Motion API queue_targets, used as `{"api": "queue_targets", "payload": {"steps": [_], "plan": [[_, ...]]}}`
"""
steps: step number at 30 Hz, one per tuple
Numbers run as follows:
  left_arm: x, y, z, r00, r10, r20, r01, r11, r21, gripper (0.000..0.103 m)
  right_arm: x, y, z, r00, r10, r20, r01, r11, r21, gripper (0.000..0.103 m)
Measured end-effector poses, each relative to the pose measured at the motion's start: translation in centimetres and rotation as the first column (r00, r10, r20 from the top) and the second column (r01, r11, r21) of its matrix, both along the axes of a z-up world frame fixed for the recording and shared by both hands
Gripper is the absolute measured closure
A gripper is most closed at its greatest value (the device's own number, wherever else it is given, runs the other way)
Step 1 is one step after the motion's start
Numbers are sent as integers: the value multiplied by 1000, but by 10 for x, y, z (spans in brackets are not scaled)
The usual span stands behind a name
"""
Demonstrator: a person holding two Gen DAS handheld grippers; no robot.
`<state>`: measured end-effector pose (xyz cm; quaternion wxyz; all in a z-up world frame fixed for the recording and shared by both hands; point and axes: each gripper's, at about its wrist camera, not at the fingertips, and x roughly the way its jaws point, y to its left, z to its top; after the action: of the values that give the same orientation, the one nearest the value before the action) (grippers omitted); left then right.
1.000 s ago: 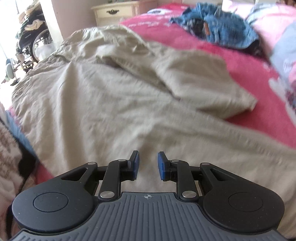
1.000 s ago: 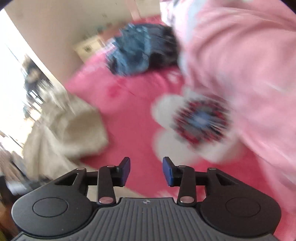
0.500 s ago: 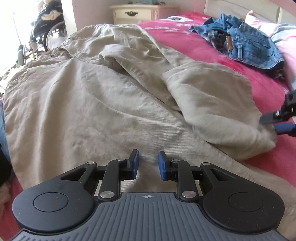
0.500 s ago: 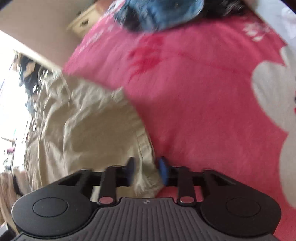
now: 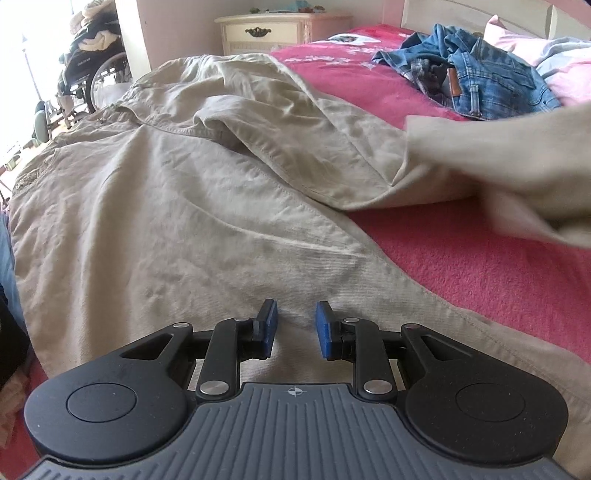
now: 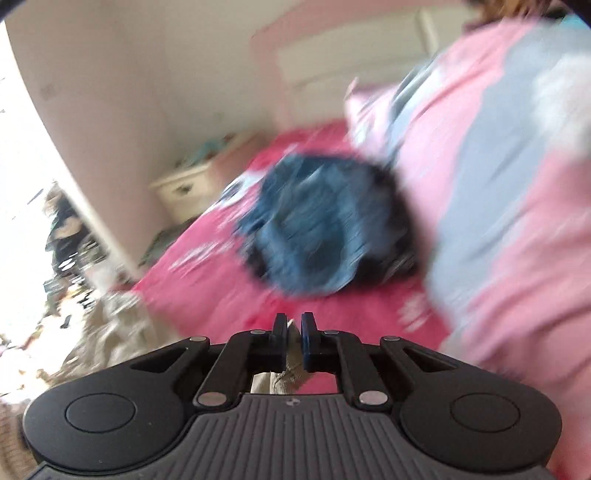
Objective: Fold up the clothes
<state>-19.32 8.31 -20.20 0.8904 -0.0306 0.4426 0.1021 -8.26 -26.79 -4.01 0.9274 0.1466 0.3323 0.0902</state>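
Big tan pants (image 5: 155, 206) of soft, wrinkly cloth lie spread over the fuzzy red bed (image 5: 491, 269). The left gripper (image 5: 294, 325) hangs above one leg, its blue fingers apart with nothing in them. The right gripper (image 6: 294, 334) pinches a bit of the tan cloth. Crumpled blue jeans (image 5: 476, 77) sit near the bed's far edge.

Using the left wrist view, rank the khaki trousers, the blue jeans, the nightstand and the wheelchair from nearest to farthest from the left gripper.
1. Khaki trousers: spread directly under and ahead of the left gripper.
2. Blue jeans: crumpled on the pink bedspread, far right.
3. Nightstand and wheelchair: both beyond the bed, centre and far left; too close to call.
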Motion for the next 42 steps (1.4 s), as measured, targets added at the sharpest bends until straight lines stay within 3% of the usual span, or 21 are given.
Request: {"api": "queue_targets", "payload": {"steps": [5,7,9,12,14,16,20,22,24,26,27,29,31,36,37,38,39,41,42], "plan": [[-1,-2,0,1000,-19,-6,19,999,29,80,-26,-31,14,993,-107,53,112,987,-111,96],[-1,-2,1,1000,-24,-11,24,999,38,80,-43,-27,8,992,-91,89,110,966,-234,96],[0,-1,3,999,-27,-17,28,999,42,80,-59,-16,-7,993,-36,110,78,909,-410,96],[1,0,6,999,-34,-19,35,998,48,80,-70,-15,-35,999,-32,-22,15,837,-547,96],[2,0,10,999,-48,-10,49,997,53,80,-74,-20,-59,987,-70,-145,-31,802,-597,97],[3,-1,15,998,-67,4,67,996,58,80,-79,-25,-74,969,-127,-212,-37,773,-633,97],[9,-8,29,990,-125,66,121,991,62,80,-94,-39,-62,963,-221,-155,74,769,-635,93],[17,-17,34,981,-167,96,162,985,58,80,-97,-41,-51,975,-185,-122,86,823,-561,88],[30,-26,31,976,-196,95,192,980,56,80,-93,-25,-44,993,-52,-105,-4,879,-476,81],[43,-35,27,971,-223,88,219,974,54,80,-85,12,-46,983,159,-91,-183,864,-468,69],[50,-40,25,968,-236,84,232,971,53,80,-81,33,-47,959,273,-82,-279,836,-473,66],[64,-49,21,962,-262,76,259,965,51,80,-75,77,-55,876,478,-56,-443,755,-484,59],[75,-55,17,959,-276,66,274,961,45,80,-60,116,-72,791,607,-74,-558,667,-493,59],[89,-48,3,973,-229,23,229,973,-5,80,-30,179,-126,591,766,-252,-741,392,-545,60],[89,-45,2,976,-218,20,218,976,-19,80,-26,185,-136,568,773,-282,-753,351,-556,68],[88,-42,1,977,-210,19,211,977,-32,80,-22,186,-143,569,765,-301,-755,341,-561,78],[87,-39,-1,979,-202,18,203,978,-44,80,-16,182,-143,589,750,-301,-749,365,-553,97],[85,-37,-1,979,-203,23,204,977,-56,80,-2,167,-127,672,700,-241,-697,488,-526,97],[84,-36,-1,978,-206,24,207,977,-57,80,8,156,-117,729,655,-199,-646,562,-517,98]]}}
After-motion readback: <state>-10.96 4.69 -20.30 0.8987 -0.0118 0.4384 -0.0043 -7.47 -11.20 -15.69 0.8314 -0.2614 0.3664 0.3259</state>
